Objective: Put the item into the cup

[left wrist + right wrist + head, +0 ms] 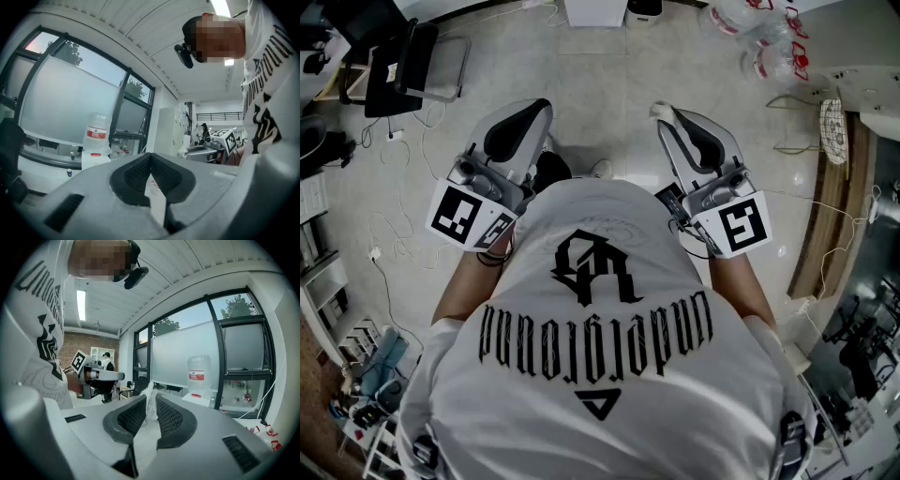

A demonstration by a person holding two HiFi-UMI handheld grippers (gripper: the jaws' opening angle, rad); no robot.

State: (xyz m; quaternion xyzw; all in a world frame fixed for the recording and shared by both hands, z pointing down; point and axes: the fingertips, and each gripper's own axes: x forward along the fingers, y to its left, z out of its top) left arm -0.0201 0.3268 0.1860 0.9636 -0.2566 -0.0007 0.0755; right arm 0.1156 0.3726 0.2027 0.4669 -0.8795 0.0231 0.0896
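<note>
Item (150,391), crumpled white, pinched by right tool (150,401), plain in its view; left tool (150,157) closed.

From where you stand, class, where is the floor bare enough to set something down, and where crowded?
Bare tiles lie ahead between the left gripper and right gripper. Crowded: chair and cables at left, bottles at upper right.

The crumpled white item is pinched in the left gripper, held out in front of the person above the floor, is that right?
No, it is the right gripper that pinches the crumpled white item; the right gripper view shows it between its jaws. The left gripper is shut on nothing. The rest holds: it is out in front of the person, above the floor.
</note>
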